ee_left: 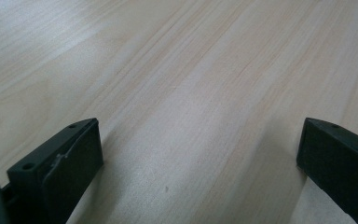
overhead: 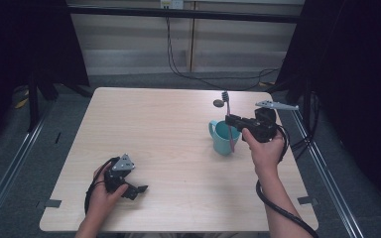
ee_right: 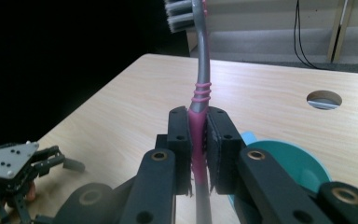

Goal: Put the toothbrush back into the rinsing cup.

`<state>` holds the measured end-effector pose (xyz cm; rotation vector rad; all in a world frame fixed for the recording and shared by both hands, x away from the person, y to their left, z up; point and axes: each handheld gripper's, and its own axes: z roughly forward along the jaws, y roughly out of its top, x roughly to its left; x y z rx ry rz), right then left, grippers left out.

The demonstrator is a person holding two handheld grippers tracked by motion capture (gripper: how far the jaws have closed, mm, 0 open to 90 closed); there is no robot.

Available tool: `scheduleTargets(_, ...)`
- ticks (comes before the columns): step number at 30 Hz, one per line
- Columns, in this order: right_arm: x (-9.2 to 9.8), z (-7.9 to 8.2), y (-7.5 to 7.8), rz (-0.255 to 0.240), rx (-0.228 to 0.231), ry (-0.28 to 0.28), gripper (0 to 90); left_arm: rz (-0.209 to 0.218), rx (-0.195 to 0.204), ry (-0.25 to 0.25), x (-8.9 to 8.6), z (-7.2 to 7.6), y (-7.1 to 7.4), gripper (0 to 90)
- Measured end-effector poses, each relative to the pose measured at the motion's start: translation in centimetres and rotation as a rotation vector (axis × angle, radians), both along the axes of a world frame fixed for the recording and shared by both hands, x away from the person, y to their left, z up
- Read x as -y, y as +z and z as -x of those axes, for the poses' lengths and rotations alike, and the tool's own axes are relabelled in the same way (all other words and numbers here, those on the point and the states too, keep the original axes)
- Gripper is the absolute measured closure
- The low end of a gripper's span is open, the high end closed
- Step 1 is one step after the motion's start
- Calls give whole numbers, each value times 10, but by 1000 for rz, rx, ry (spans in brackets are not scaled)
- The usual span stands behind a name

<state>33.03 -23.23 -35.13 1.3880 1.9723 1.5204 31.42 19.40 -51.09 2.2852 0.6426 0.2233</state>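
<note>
Wooden table (overhead: 168,148) | right gripper (ee_right: 198,149) jaws clamp toothbrush (ee_right: 200,88) above cup (ee_right: 303,163) | left gripper (ee_left: 200,158) jaws wide

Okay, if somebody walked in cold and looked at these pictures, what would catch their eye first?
Probably the pink and grey toothbrush, held upright with its bristles on top, clamped in the right gripper just above a teal cup at the right of the table. Next, the left gripper resting near the front left edge, its jaws wide apart with nothing between them.
</note>
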Motion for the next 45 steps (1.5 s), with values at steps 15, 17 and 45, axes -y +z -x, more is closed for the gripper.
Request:
scheduleTargets(15,2,-10,3,-23,32,-42,815,0,0,0,0,0,0,0)
scheduleTargets(17,3,-11,2,-28,32,-46,815,0,0,0,0,0,0,0)
scheduleTargets(45,4,-32,7,-38,81,-83,815,-1,4,-2,0,0,0,0)
